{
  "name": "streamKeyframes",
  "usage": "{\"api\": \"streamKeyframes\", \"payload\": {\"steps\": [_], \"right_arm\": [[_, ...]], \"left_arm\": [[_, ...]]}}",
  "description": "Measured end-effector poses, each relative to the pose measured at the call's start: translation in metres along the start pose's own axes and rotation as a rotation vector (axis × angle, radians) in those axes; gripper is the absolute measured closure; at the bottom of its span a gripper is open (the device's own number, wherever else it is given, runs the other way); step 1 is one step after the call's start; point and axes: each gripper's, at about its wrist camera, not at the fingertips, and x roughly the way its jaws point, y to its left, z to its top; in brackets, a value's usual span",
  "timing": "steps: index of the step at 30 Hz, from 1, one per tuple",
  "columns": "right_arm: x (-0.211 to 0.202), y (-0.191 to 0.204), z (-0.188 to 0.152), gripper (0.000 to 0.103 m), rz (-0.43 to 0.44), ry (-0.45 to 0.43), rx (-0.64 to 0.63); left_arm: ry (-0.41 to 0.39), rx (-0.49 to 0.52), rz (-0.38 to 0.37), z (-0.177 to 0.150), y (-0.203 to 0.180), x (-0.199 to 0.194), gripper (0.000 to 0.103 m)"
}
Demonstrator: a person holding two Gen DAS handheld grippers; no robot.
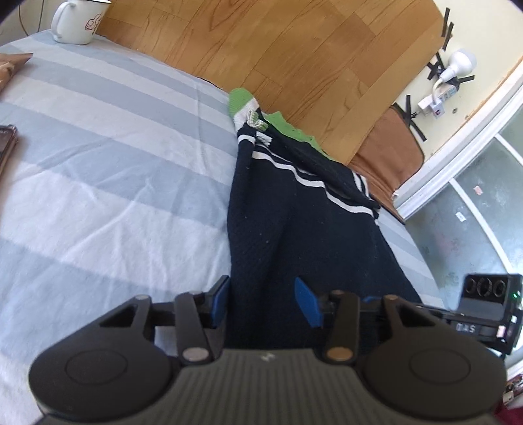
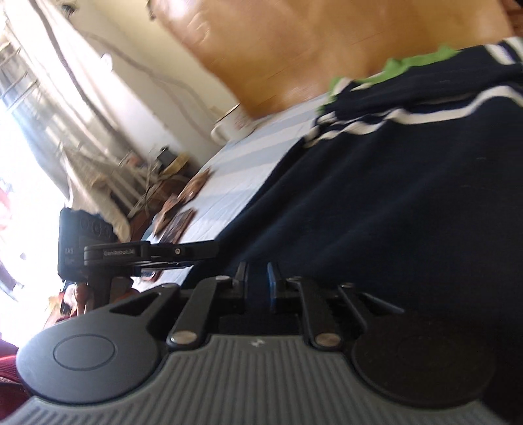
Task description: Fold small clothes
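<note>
the dark blue garment (image 1: 294, 212) is knitted, with thin white stripes across it and a green edge (image 1: 240, 98) at the far end. it is bunched into long folds and pulled up off the bed, and it runs from the far edge of the bed toward both cameras. in the right wrist view the same cloth (image 2: 408, 183) fills most of the right side, blurry, with the white stripes and some green at the top.

the left gripper (image 1: 266, 304) has its blue fingers (image 1: 307, 307) spread apart. the dark cloth sits in the gap between them, and the fingers do not squeeze it. the right gripper (image 2: 258, 281) has its fingers close together with a fold of the dark cloth pinched between them. the left gripper also shows in the right wrist view, side on, near the cloth edge.

a white mug (image 1: 76, 21) with a red thumbs-up drawing stands on the far corner of the bed. i cannot tell what is inside it.

the bed has a sheet (image 1: 108, 163) with wide light blue and white stripes, a bit wrinkled. a brown thing (image 1: 8, 144) lies at its left edge. behind the bed is a wooden headboard (image 1: 278, 49). a cream wall has a white bulb (image 1: 461, 62), a plug strip and black tape on it. a brown cushion (image 1: 389, 147) sits past the bed, near a white door frame.
</note>
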Motion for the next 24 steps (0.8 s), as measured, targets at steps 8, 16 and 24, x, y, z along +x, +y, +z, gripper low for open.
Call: {"api": "streamKeyframes", "payload": {"steps": [8,16,24], "right_arm": [[-0.015,-0.020,0.010,0.082,-0.287,-0.077,0.005],[-0.070,-0.042,0.006,0.081,-0.328,-0.195,0.098],[-0.079,-0.062,0.001,0.096,-0.502,-0.224,0.104]], "left_arm": [[-0.054,0.004,0.118,-0.007,-0.002,0.000,0.095],[-0.024,-0.006,0.024,0.018,-0.008,0.008,0.055],[-0.015,0.017,0.101,0.038,-0.012,0.046,0.094]]}}
